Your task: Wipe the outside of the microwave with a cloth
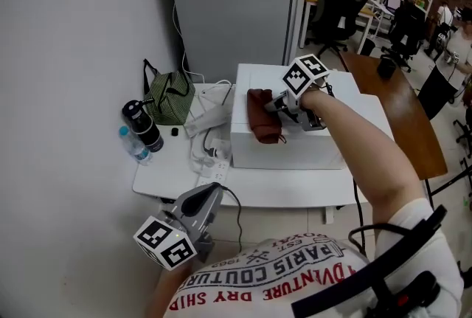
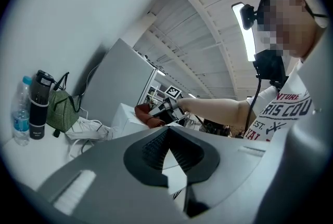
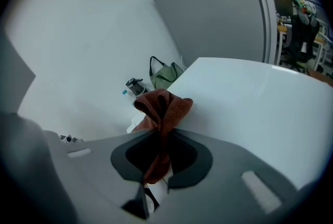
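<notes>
The white microwave (image 1: 310, 133) stands on a white table (image 1: 166, 176), its top facing up. A brown cloth (image 1: 262, 116) lies bunched on the microwave's top near its left edge. My right gripper (image 1: 282, 107) is shut on the brown cloth (image 3: 162, 114), which bulges out past the jaws over the white top (image 3: 250, 98). My left gripper (image 1: 198, 207) hangs low in front of the table, away from the microwave, jaws closed with nothing between them. In the left gripper view the cloth (image 2: 147, 114) and the right gripper (image 2: 165, 109) show far off.
Left of the microwave lie a green checked bag (image 1: 169, 98), a black flask (image 1: 143, 125), a water bottle (image 1: 133, 145) and tangled white cables with a power strip (image 1: 209, 150). A grey cabinet (image 1: 232, 7) stands behind. A brown table (image 1: 402, 113) and office chairs are at right.
</notes>
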A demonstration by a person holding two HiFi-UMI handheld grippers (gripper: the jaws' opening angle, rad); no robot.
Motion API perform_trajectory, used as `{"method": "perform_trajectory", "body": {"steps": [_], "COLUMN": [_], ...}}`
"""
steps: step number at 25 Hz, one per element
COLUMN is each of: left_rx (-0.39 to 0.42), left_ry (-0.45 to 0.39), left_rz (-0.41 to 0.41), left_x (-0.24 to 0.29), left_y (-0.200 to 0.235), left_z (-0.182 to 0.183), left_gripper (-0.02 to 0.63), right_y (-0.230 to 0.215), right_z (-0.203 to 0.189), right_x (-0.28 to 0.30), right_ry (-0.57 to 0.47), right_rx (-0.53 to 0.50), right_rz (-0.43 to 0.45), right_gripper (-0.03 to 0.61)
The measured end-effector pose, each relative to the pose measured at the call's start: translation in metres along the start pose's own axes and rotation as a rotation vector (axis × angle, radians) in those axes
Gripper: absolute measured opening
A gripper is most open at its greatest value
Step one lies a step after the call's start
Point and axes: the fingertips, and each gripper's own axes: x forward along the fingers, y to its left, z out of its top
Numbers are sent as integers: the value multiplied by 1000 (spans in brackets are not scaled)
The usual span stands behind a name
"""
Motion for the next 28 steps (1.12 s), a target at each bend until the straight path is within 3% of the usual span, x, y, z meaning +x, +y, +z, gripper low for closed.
{"method": "perform_trajectory", "body": {"steps": [6, 19, 28], "left_rx": [2, 5, 21], "left_ry": [43, 144, 176], "left_rz": [-77, -259, -324], "left_x": [47, 166, 230], "left_y": [-19, -84, -126], "left_z": [-2, -39, -56], "left_gripper": [5, 5, 5], "right_y": [-47, -155, -184], "right_z": [-33, -132, -160], "right_x": [-61, -203, -246], "right_ry": [37, 2, -53], "right_rx": [42, 191, 218], "right_rz": [-36, -93, -4], "right_gripper": [38, 38, 40]}}
